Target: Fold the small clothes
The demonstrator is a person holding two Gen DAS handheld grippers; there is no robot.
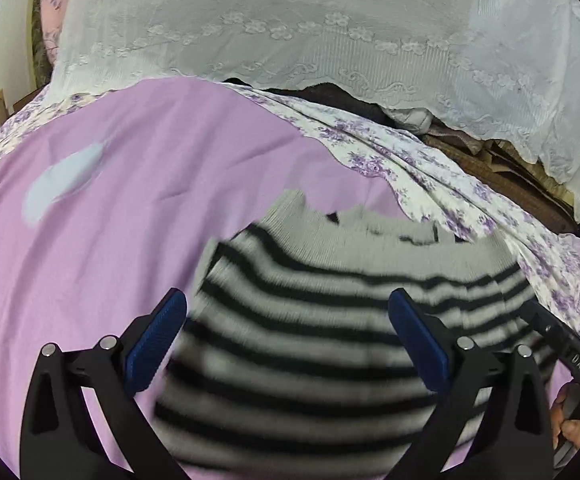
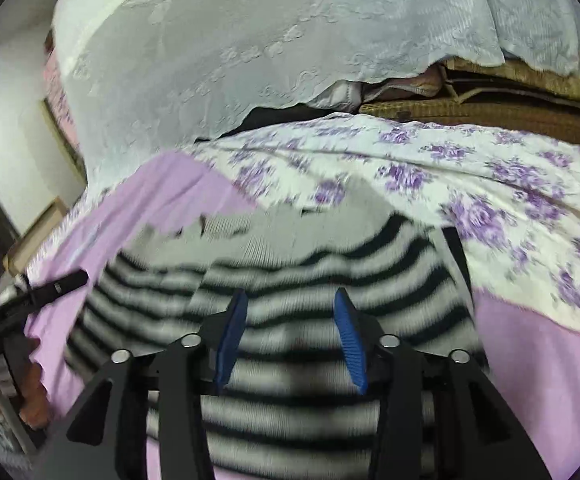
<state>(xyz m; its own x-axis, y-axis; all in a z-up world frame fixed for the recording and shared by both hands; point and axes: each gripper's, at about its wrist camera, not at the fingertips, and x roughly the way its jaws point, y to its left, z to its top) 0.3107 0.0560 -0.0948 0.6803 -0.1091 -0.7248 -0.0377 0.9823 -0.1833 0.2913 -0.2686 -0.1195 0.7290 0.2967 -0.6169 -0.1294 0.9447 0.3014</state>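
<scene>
Bed: a lilac sheet (image 1: pixel 90 240) covered the bed, with a purple-flowered quilt (image 2: pixel 489 184) turned back along its far side and a white lace cover (image 1: pixel 290 40) draped over bedding piled behind.

Garment: a black-and-white striped knit top (image 1: pixel 309 320) lay on the lilac sheet directly under both tools, its ribbed hem towards the flowered quilt; blur hid how many layers it was folded into.

Stray item: a small pale cloth (image 1: pixel 62 184) sat on the sheet, well apart from the striped top on the left.

Left gripper (image 1: pixel 288 304): its blue fingers (image 1: pixel 158 344) stood wide apart and released, nothing between them, with the top's edge below.

Right gripper (image 2: pixel 291 306): its fingers (image 2: pixel 349 340) were parted over the middle of the top with only a clear gap between them and no cloth pinched.

Person: a hand (image 1: pixel 569 420) showed at the frame's edge, gripping the other tool's handle.

Step, as judged: both tools appeared free of the top after a fold, the next grasp not yet made.

Risk: the loose knit could spring open or slide on the smooth sheet; a finger dragging across it might snag the ribbing and pull the fold askew; a grasp taking only the upper layer would lift it off the rest.
</scene>
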